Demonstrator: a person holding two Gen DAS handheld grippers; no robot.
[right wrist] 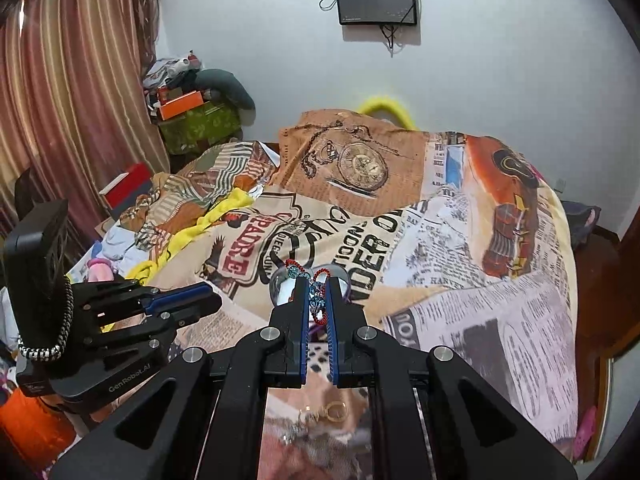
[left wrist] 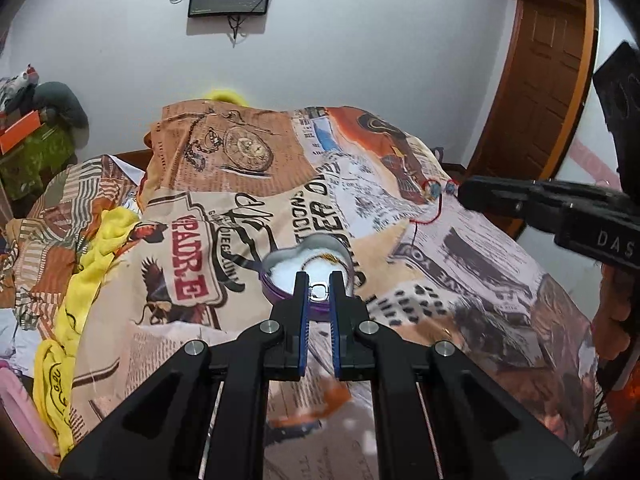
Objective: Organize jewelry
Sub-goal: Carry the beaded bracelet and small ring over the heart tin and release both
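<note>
Heart-shaped tin [left wrist: 308, 264] sits under the left gripper [left wrist: 319, 291], nipped shut on a silver ring [left wrist: 319, 290]; right gripper [right wrist: 317, 300], well clear, clamps a red beaded bracelet [right wrist: 316, 298]

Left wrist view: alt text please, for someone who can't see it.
The left claw is shut on a small silver ring above an open heart-shaped box with white lining, which sits on a newspaper-print bedsheet. At right, the right claw holds a red-and-blue beaded string over the bed.

bedspread [left wrist: 460, 248]: newspaper print | cloth [left wrist: 92, 256]: yellow | bracelet [right wrist: 318, 298]: red-blue
</note>
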